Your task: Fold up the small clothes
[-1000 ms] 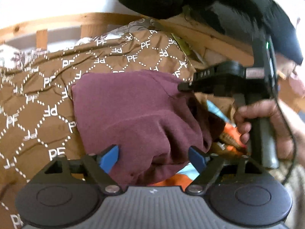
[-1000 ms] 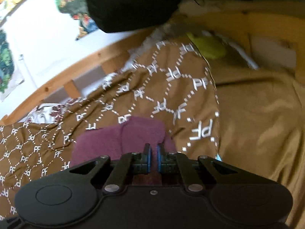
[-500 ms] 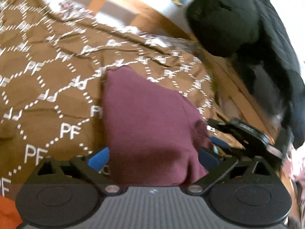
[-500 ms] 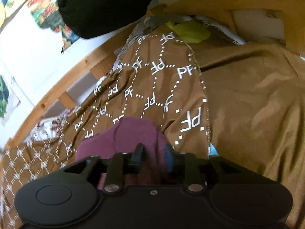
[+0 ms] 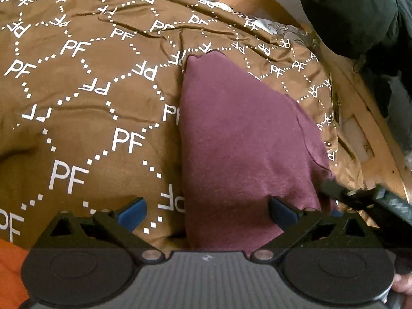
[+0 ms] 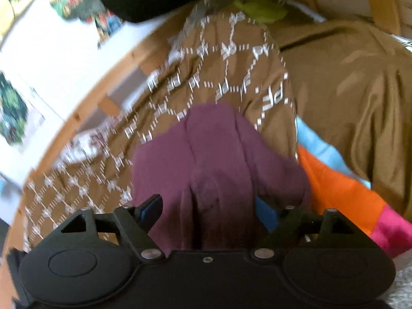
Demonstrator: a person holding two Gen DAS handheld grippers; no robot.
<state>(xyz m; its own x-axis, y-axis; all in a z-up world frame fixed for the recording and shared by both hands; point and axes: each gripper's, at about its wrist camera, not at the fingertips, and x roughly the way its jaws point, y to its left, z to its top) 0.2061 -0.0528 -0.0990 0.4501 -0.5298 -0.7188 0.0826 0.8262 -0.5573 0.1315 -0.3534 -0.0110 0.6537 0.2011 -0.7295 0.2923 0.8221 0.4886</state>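
A folded maroon garment lies on the brown bedspread printed with white "PF" letters. My left gripper is open, its blue pads straddling the garment's near left edge. The right gripper's black finger shows at the garment's right side. In the right wrist view the same garment lies bunched between the wide-open jaws of my right gripper, with nothing gripped.
A wooden bed frame runs along the far and right sides. A black garment hangs above it. Orange, blue and pink cloth lies right of the garment, plain brown fabric beyond.
My right gripper has opened and let go of the maroon garment. The left gripper has swung left and closer over the bedspread, staying open.
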